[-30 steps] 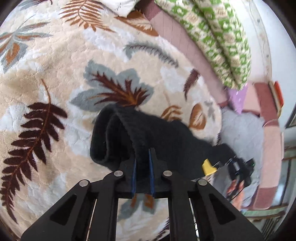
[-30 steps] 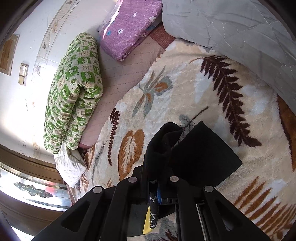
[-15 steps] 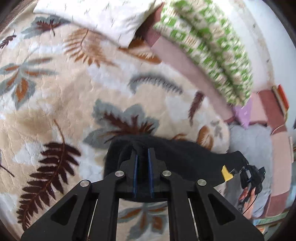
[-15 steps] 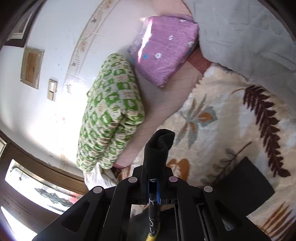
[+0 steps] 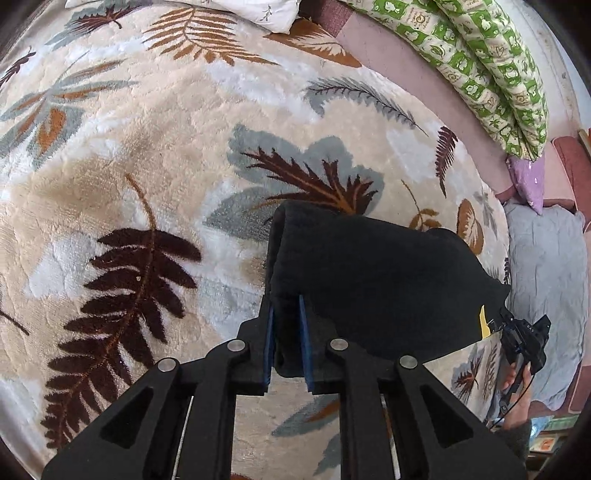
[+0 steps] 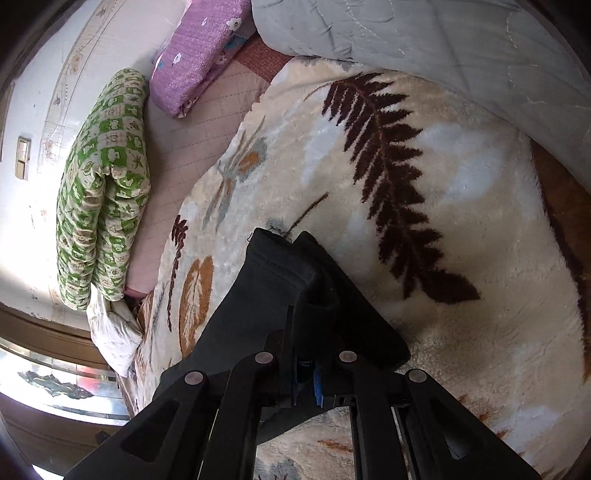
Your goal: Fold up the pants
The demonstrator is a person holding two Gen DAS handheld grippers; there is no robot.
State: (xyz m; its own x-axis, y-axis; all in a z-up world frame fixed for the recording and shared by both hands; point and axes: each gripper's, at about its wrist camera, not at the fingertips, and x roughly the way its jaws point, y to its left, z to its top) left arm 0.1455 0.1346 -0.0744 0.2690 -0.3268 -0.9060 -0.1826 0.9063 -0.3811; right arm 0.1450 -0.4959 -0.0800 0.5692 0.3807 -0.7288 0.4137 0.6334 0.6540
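The black pants lie folded over on the leaf-patterned blanket, stretched between my two grippers. My left gripper points steeply down and grips one folded edge between its blue pads, whose jaws are starting to open. In the right wrist view, my right gripper holds the other end of the pants, and its jaws are also beginning to open with cloth still between them. The right gripper and the hand holding it show at the far right of the left wrist view.
A green patterned quilt lies rolled along the wall, with a purple pillow beside it. A grey quilt borders the blanket on one side. A white pillow sits at the blanket's far edge.
Both grippers have come down toward the blanket with the pants. The cloth, lifted half a second ago, now lies lower and spread flatter between them.
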